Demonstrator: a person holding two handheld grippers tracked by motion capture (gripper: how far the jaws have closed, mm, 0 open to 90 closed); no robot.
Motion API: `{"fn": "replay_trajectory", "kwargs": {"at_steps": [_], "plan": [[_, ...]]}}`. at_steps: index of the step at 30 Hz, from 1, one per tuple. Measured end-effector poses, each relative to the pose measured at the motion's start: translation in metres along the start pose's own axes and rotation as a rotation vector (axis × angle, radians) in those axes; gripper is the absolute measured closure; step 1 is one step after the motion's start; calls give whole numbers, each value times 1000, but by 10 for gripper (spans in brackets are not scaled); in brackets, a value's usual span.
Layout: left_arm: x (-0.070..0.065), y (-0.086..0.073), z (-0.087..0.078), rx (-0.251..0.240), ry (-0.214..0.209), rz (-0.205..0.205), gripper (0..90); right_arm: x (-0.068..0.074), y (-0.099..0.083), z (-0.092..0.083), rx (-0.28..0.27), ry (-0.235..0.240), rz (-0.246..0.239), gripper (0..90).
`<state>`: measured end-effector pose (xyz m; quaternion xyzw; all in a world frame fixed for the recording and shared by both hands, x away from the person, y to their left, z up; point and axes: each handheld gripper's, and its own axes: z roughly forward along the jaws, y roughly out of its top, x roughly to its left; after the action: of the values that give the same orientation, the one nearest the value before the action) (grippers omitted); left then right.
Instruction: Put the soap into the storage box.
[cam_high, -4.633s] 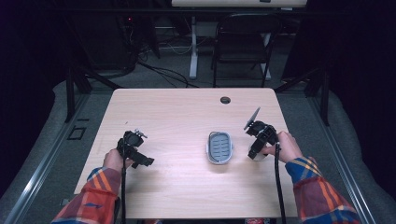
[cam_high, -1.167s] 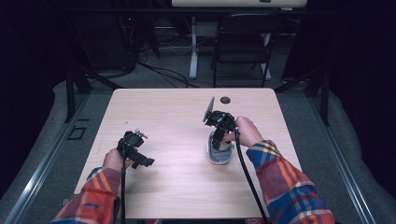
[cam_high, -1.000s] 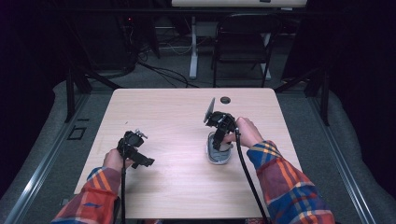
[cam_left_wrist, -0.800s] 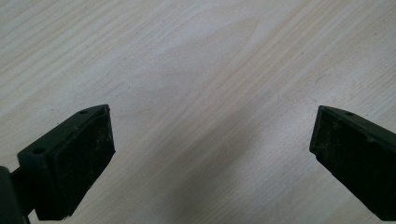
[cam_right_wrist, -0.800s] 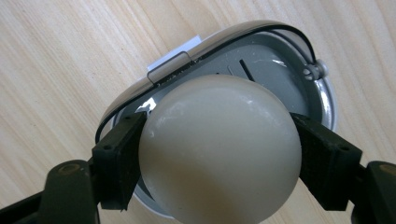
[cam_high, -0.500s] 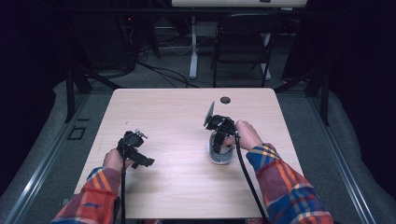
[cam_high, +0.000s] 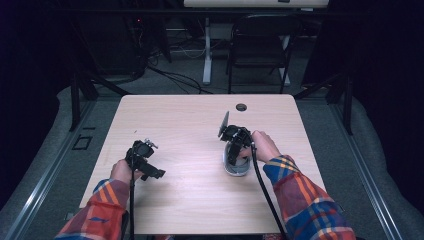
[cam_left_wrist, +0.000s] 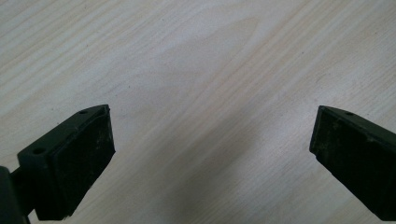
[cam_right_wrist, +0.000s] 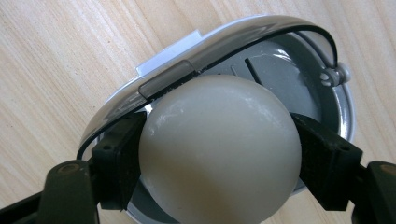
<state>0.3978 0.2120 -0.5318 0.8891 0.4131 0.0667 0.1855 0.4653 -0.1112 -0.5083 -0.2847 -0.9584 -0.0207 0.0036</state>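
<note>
Cream, smooth oval soap (cam_right_wrist: 219, 149) sits clamped over its grey dish (cam_right_wrist: 299, 84).

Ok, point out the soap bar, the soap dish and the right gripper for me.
soap bar (cam_right_wrist: 219, 149), right gripper view, middle of its rounded pale top.
soap dish (cam_right_wrist: 196, 46), right gripper view, its silvery rim.
right gripper (cam_high: 234, 153), high view, midway between its fingertips, over the dish.
</note>
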Motion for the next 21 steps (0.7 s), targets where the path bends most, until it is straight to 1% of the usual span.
{"fn": "replay_trajectory", "kwargs": {"at_steps": [3,5,6,9,11,18,20,21], "plan": [[0,0,0,0,0,1,0,-1,-1,0,-3,1,4,236],[0,0,0,0,0,0,0,-1,-1,0,5,0,2,235],[0,0,0,0,0,0,0,-1,-1,1,-3,2,9,235],[0,0,0,0,-1,0,0,-2,-2,1,-5,6,10,234],[0,0,0,1,-1,0,0,-2,-2,1,1,5,12,234],[0,0,0,0,-2,-1,0,-3,-8,-5,-28,2,20,219],[-1,0,0,1,-2,0,0,-3,-9,-6,-22,1,23,214],[-1,0,0,0,-1,0,0,-4,-10,-6,-14,0,15,215]]}}
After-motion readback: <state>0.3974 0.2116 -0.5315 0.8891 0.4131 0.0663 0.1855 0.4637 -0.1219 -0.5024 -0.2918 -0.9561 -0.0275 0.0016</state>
